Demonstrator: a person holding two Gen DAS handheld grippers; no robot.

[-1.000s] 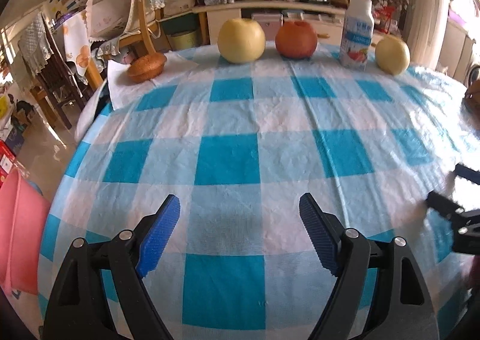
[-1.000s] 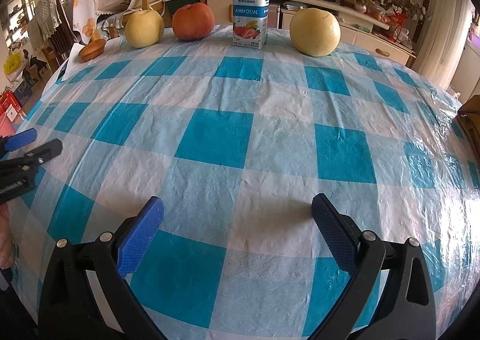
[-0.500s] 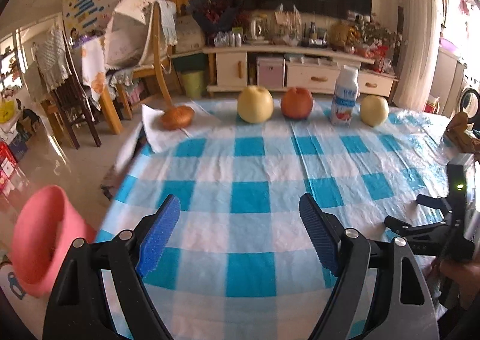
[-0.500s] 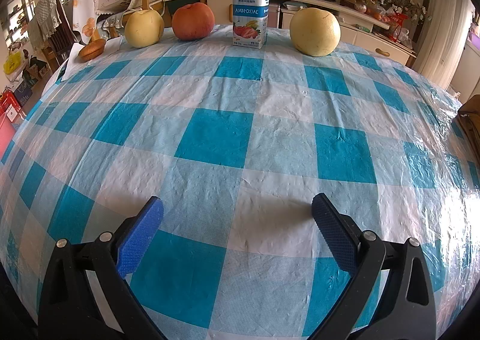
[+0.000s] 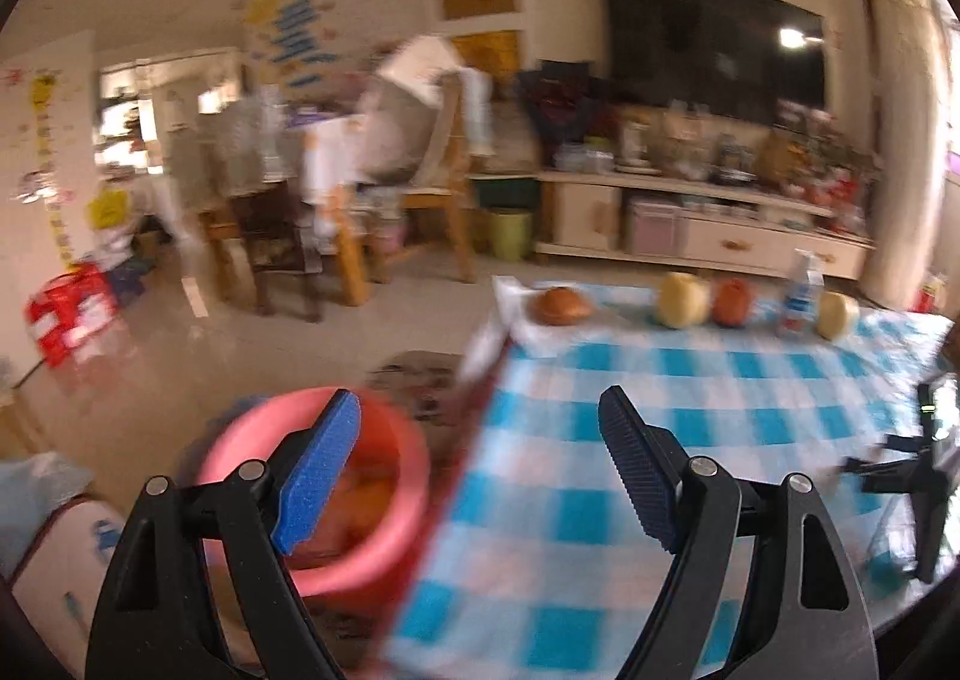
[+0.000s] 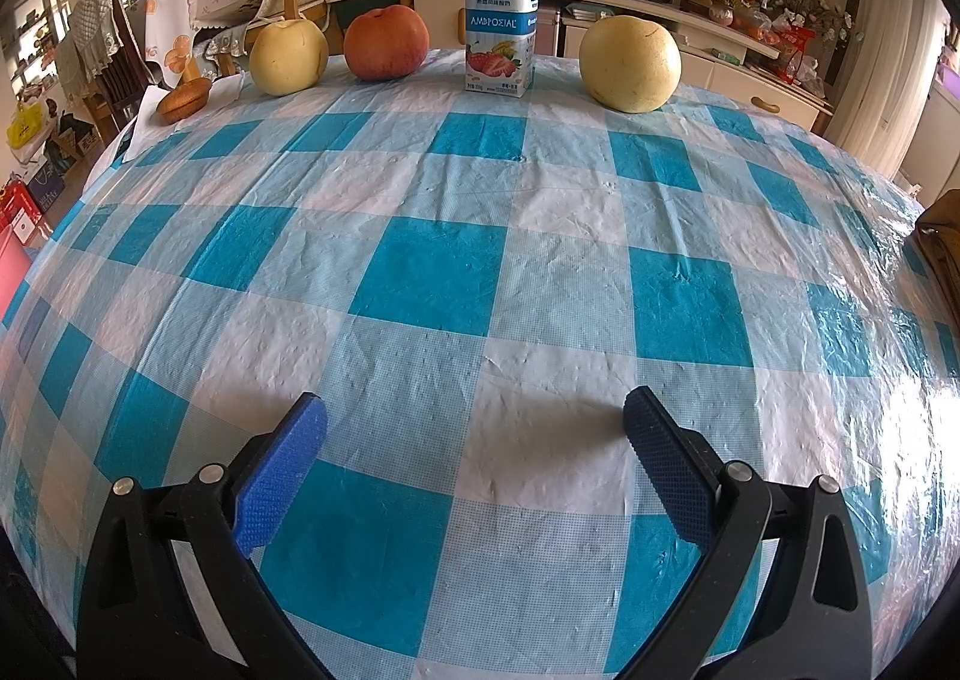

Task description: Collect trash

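A pink trash bin (image 5: 384, 506) stands on the floor left of the table, with orange things inside. My left gripper (image 5: 480, 464) is open and empty, raised above the table's left edge, with the bin behind its left finger. My right gripper (image 6: 474, 458) is open and empty, low over the checked tablecloth (image 6: 432, 284). At the far table edge stand a white yogurt bottle (image 6: 501, 14), a yellow pear (image 6: 288, 56), a red apple (image 6: 387, 41), a second yellow pear (image 6: 630, 62) and a brown pastry (image 6: 183, 98) on a white napkin. The right gripper also shows in the left wrist view (image 5: 900, 470).
The blue-and-white checked table fills the right wrist view. Wooden chairs (image 5: 444, 182) draped with cloth, a TV cabinet (image 5: 690, 224) and a green bin (image 5: 510, 230) stand behind. A brown object (image 6: 942, 254) lies at the table's right edge.
My left gripper has pulled back, risen and swung left, so the pink bin is now below its left finger. The right gripper has not moved.
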